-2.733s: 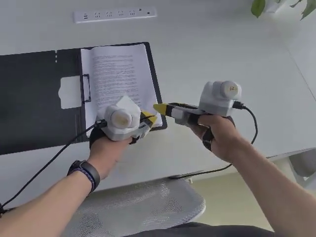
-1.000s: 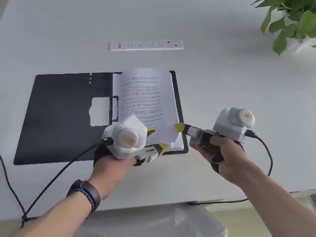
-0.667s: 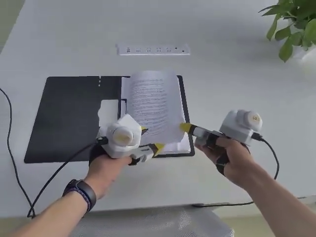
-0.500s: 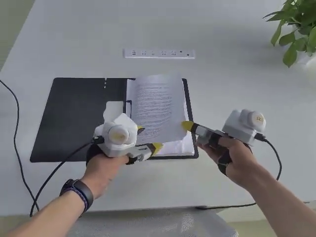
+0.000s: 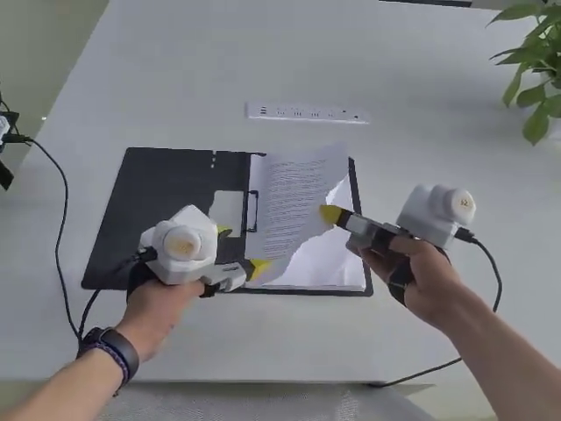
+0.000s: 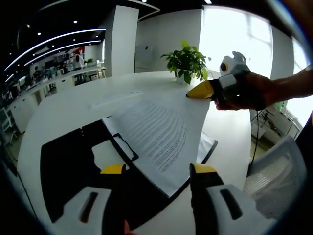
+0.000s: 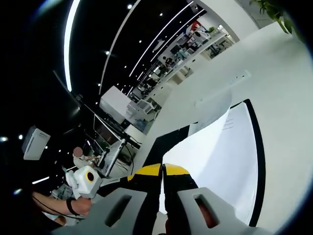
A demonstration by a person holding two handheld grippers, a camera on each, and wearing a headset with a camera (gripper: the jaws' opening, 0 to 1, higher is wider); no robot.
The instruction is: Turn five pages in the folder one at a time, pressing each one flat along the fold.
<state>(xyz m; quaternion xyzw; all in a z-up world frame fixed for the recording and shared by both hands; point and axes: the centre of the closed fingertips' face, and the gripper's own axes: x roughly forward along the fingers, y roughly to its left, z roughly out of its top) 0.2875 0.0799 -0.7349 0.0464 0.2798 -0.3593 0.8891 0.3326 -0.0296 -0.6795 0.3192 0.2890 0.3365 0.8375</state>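
A black folder [image 5: 166, 206] lies open on the white table, its paper stack [image 5: 329, 263] on the right half. My right gripper [image 5: 329, 213] is shut on the right edge of the top page [image 5: 294, 197], which is lifted and curled towards the left. In the right gripper view the jaws [image 7: 163, 171] pinch the page's blank underside [image 7: 220, 147]. My left gripper [image 5: 241, 250] stands open at the folder's front edge, by the lifted page's lower corner. In the left gripper view, the printed page [image 6: 156, 132] rises ahead of the open gripper [image 6: 158, 169], with the right gripper [image 6: 205, 89] holding its far edge.
A white power strip [image 5: 307, 112] lies beyond the folder. A potted plant [image 5: 535, 53] stands at the far right. Cables trail from both grippers, one [image 5: 61, 237] looping off the table's left side. The folder's metal clip [image 5: 252, 210] sits along the fold.
The right gripper has carried the top page higher and further left over the stack. The left gripper has drawn back to the left along the folder's front edge. The head camera has shifted.
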